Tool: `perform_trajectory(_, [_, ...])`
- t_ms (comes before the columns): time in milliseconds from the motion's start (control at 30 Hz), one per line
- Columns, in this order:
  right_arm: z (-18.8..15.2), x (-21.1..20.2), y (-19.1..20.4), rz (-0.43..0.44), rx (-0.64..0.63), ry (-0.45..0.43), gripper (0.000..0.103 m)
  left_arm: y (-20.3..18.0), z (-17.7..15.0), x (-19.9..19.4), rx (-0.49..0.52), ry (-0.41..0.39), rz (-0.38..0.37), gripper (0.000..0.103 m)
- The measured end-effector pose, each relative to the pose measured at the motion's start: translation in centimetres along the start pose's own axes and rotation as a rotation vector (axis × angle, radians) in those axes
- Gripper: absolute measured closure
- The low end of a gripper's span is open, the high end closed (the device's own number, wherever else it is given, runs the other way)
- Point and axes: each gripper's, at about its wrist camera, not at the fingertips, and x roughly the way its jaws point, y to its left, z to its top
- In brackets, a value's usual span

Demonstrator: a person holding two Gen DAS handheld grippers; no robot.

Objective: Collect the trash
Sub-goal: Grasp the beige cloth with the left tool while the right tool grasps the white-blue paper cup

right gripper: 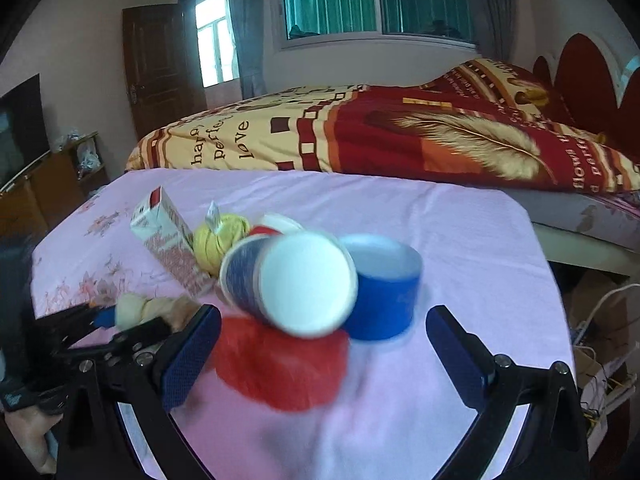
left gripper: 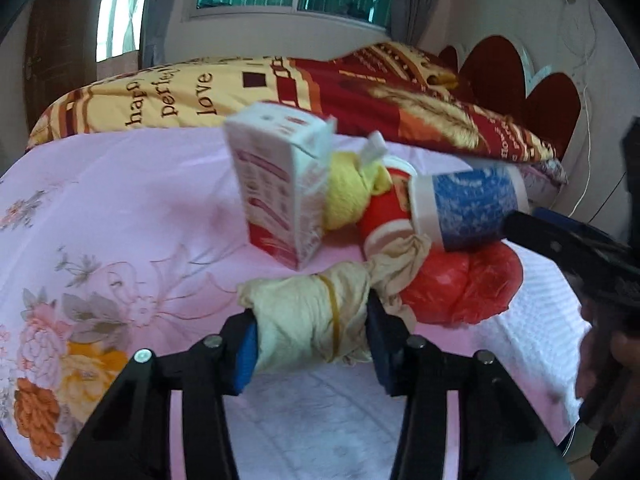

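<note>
Left grips the rag bundle, right open over the trash pile.
Left wrist view: left gripper [left gripper: 312, 344] jaws clenched on cream rag bundle [left gripper: 308, 316], just in front of the milk carton [left gripper: 280, 188] on the pink sheet [left gripper: 120, 200]. Right wrist view: right gripper [right gripper: 324, 356] jaws released, empty; blue paper cup [right gripper: 296, 284] lies right of the carton, red bag [right gripper: 280, 368] beneath.

Ahead of the left gripper [left gripper: 312, 344], whose pads press a cream bundle [left gripper: 308, 316], passage is blocked by a leaning carton [left gripper: 280, 188], a yellow wad [left gripper: 348, 192], a red cup [left gripper: 390, 216] and a red bag [left gripper: 460, 284]. To its left, open pink sheet [left gripper: 120, 208]. The right gripper [right gripper: 324, 356] stands wide; a tipped blue cup [right gripper: 292, 280] and blue roll [right gripper: 384, 292] obstruct ahead. Right of them, clear sheet.
</note>
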Motion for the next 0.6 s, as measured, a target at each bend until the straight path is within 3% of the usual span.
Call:
perform_trajectory(67, [0.6,0.9,0.3,0.021,0.007,0.013,0.008,0.7,0.0,-0.5,-0.007,-0.014,0.000,0.060])
perform_trajectory(133, [0.7,1.3,0.7,0.045,0.009,0.029,0.033,0.9,0.1,-0.5,-0.005,-0.010,0.002,0.061])
perform_trajectory(367, [-1.2,-0.5,2.8,0.067,-0.014,0.033,0.036,1.0,0.1,-0.4,-0.010,-0.001,-0.003,0.061])
perform_trajectory(467, [-1.1,0.6,3.2,0.013,-0.044,0.054,0.035,0.7,-0.1,-0.4,-0.008,0.009,-0.013,0.061])
perform_trajectory(600, [-0.1,1.9,2.2,0.062,0.016,0.067,0.035,0.6,-0.1,-0.8,-0.003,0.001,-0.022,0.061])
